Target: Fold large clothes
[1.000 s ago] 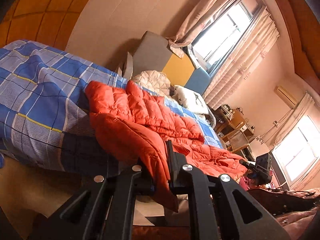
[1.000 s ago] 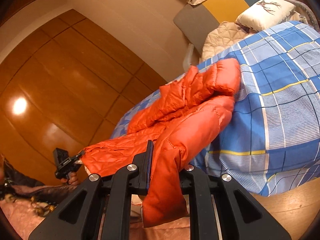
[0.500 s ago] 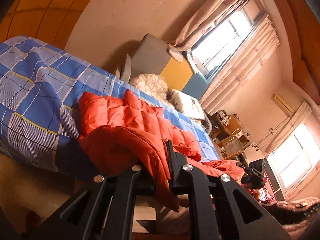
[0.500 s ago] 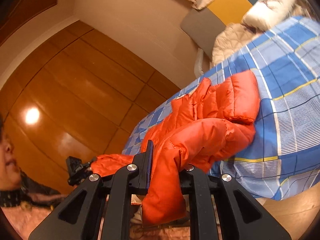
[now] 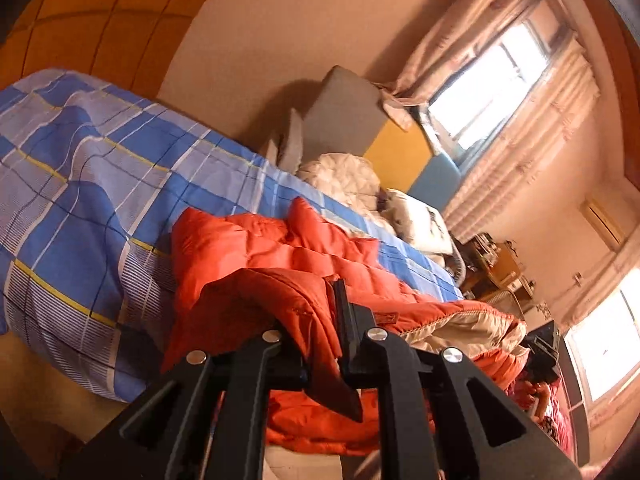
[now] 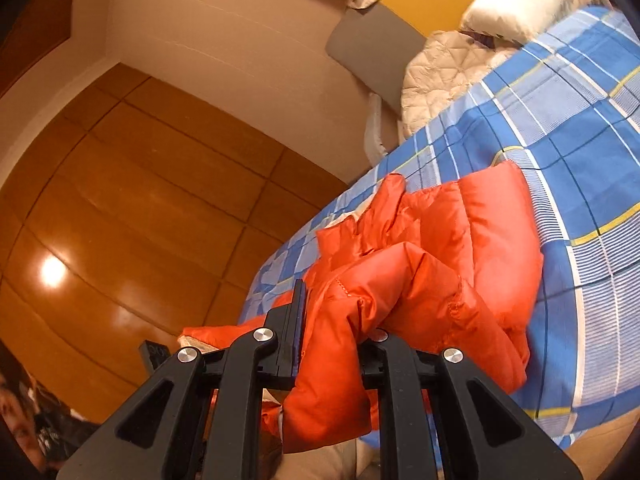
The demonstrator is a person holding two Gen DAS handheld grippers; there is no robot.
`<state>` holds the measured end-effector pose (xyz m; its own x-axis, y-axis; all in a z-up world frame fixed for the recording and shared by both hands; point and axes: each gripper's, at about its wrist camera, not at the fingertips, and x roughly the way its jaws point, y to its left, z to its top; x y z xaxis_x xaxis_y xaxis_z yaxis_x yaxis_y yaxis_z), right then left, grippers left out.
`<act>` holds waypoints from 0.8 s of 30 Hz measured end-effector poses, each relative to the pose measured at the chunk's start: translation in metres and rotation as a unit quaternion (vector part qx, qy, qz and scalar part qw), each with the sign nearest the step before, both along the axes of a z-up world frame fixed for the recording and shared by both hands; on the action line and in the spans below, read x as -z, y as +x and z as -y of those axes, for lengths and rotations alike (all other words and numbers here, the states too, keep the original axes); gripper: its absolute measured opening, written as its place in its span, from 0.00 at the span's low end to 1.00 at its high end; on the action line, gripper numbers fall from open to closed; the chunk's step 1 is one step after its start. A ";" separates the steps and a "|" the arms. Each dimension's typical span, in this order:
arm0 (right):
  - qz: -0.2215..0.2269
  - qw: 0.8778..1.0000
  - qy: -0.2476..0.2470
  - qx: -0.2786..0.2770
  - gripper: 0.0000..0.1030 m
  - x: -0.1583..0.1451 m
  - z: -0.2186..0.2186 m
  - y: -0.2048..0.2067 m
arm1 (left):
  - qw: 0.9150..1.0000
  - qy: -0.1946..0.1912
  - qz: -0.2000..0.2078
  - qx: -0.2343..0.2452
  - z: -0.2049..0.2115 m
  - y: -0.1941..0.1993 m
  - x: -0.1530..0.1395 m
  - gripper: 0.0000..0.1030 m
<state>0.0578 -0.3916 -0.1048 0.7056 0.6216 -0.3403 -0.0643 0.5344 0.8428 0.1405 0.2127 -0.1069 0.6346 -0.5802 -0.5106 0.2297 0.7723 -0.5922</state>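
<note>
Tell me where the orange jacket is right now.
The orange jacket lies at the blue plaid bed's near edge, its ends clamped in the left gripper and right gripper.

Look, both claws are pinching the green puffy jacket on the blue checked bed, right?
Almost. The jacket is orange, not green, as both wrist views show. The rest holds: the left claw and the right claw each pinch a fold of it, and it lies on the blue checked bed.

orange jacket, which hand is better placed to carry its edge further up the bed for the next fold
Probably neither alone. The left gripper and right gripper are each shut on the hem of the orange jacket, at the near edge of the bed. If one must lead, right: its grip holds more cloth.
</note>
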 end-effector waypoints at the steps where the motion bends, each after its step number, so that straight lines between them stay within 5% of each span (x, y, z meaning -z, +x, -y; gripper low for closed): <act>1: -0.006 1.000 0.000 0.006 0.13 0.003 0.001 0.006 | 1.000 0.000 -0.004 -0.004 0.000 0.004 0.003 0.10; 19: -0.098 0.993 -0.007 0.072 0.15 0.071 0.007 0.081 | 0.991 0.107 -0.057 -0.053 0.045 0.089 0.052 0.15; 24: -0.093 0.993 0.001 0.071 0.27 0.071 0.007 0.085 | 0.993 0.084 -0.065 -0.058 0.042 0.094 0.061 0.31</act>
